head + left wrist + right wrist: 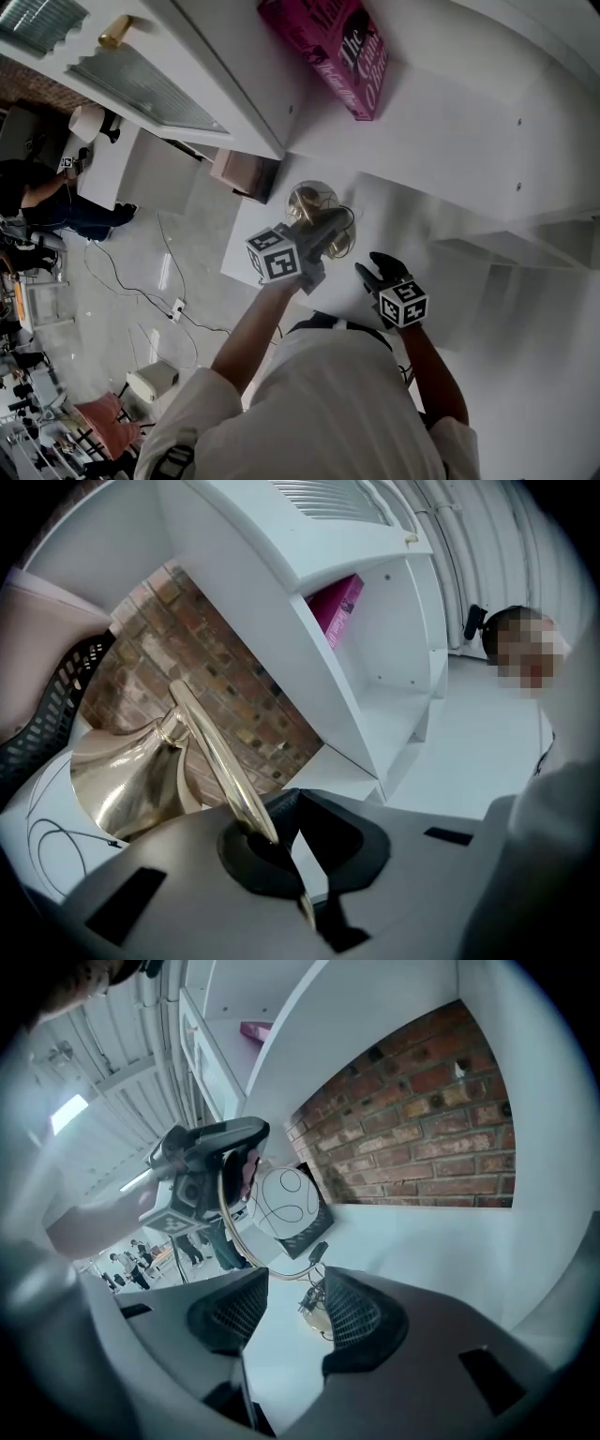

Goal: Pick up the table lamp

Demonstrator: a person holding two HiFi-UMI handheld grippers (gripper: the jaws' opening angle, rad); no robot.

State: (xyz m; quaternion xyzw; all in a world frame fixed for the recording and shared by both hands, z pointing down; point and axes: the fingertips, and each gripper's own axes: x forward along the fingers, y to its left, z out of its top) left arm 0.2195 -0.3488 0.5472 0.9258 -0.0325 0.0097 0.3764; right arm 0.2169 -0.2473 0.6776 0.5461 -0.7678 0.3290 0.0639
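White shelf unit: table lamp is sitting at the front edge of its lower shelf, brass, below the pink book.

Left gripper is clamping the lamp's thin brass stem, jaws pressed together around it. So the grasp looks done.

Lift is not confirmed. I cannot tell whether the base is clearing the shelf.

Right gripper is hanging just beside, jaws apart, nothing between them.

Thin black cord is trailing by the base and may drag.

One table lamp, one pink book, two hand-held grippers
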